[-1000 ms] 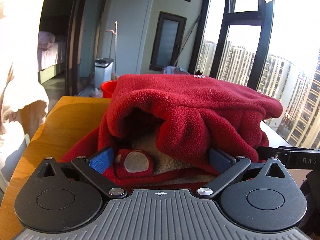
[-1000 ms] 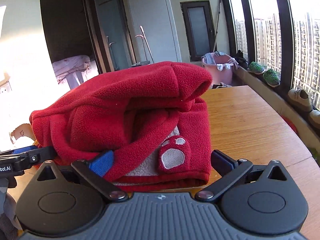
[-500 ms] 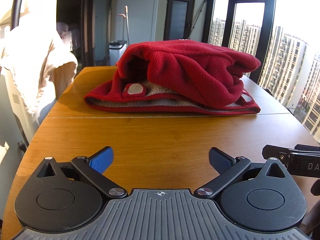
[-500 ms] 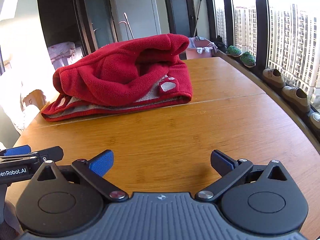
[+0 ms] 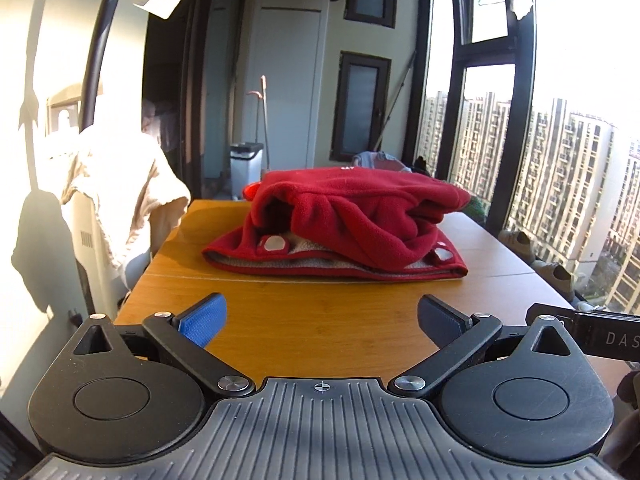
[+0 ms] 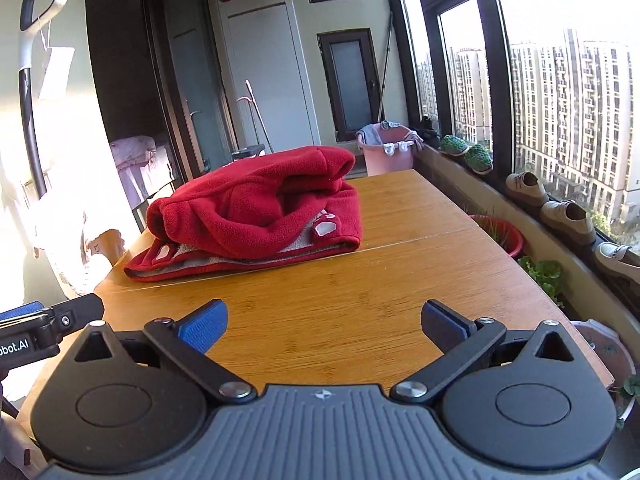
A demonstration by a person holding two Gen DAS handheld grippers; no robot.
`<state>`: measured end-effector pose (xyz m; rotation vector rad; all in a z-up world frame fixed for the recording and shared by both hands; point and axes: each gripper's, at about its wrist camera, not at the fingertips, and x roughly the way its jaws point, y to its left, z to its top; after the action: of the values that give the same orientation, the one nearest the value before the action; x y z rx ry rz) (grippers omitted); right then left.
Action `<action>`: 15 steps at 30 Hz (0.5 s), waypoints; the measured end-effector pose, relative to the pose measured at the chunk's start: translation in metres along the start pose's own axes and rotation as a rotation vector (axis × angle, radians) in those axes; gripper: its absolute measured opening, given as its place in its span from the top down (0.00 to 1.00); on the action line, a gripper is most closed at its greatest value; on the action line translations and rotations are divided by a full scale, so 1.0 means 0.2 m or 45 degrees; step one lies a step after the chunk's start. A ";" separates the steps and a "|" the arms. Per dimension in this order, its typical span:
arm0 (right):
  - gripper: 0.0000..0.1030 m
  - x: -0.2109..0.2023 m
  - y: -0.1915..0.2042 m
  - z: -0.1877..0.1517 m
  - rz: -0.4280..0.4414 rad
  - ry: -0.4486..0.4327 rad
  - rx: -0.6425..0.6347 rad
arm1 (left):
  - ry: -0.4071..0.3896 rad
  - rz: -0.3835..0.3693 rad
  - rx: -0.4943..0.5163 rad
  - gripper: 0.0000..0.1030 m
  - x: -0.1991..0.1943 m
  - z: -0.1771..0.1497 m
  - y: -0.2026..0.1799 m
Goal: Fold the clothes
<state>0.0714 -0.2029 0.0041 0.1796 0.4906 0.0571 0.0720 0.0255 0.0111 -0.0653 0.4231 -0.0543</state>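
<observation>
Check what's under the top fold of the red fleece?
Under the top fold of the red fleece a pale lining and two paw patches show. The dark opening hides anything deeper. It lies on the wooden table.

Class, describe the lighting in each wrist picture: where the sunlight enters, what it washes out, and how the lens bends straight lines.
Left wrist view: sun from the right-hand windows blows out the pale cloth at left; window frames bow outward. Right wrist view: glare whitens the left edge, the folded red fleece garment on the wooden table stays sharp, and the tower blocks curve.
</observation>
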 end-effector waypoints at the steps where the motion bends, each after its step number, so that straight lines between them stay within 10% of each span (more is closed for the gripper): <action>1: 0.00 -0.01 0.01 -0.01 -0.012 -0.015 -0.011 | -0.009 0.012 -0.006 0.00 -0.01 -0.02 0.00; 15: 0.00 0.01 0.08 -0.13 -0.034 -0.021 -0.078 | 0.018 0.011 -0.022 0.00 0.02 -0.14 0.01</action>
<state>0.0610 -0.1823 -0.0171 0.1137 0.4743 0.0441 0.0646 0.0267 -0.0159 -0.0803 0.4383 -0.0427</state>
